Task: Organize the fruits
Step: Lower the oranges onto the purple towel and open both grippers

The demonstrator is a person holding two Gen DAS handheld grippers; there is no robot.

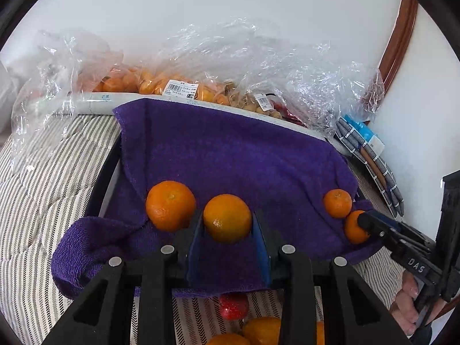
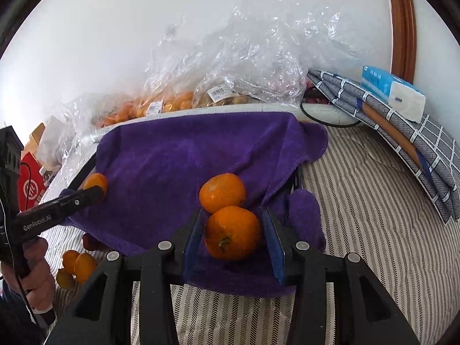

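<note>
Each gripper, left (image 1: 227, 224) and right (image 2: 233, 234), grips an orange (image 1: 227, 218) squarely between nearly closed fingers above the towel (image 1: 230, 158).

Four oranges (image 1: 170, 205) on one purple towel (image 1: 230, 155), three more oranges (image 2: 76, 267) loose on the striped bed (image 2: 359, 201), one red fruit (image 1: 233, 306), one tissue pack (image 2: 392, 92), two grippers (image 1: 227, 227).
</note>
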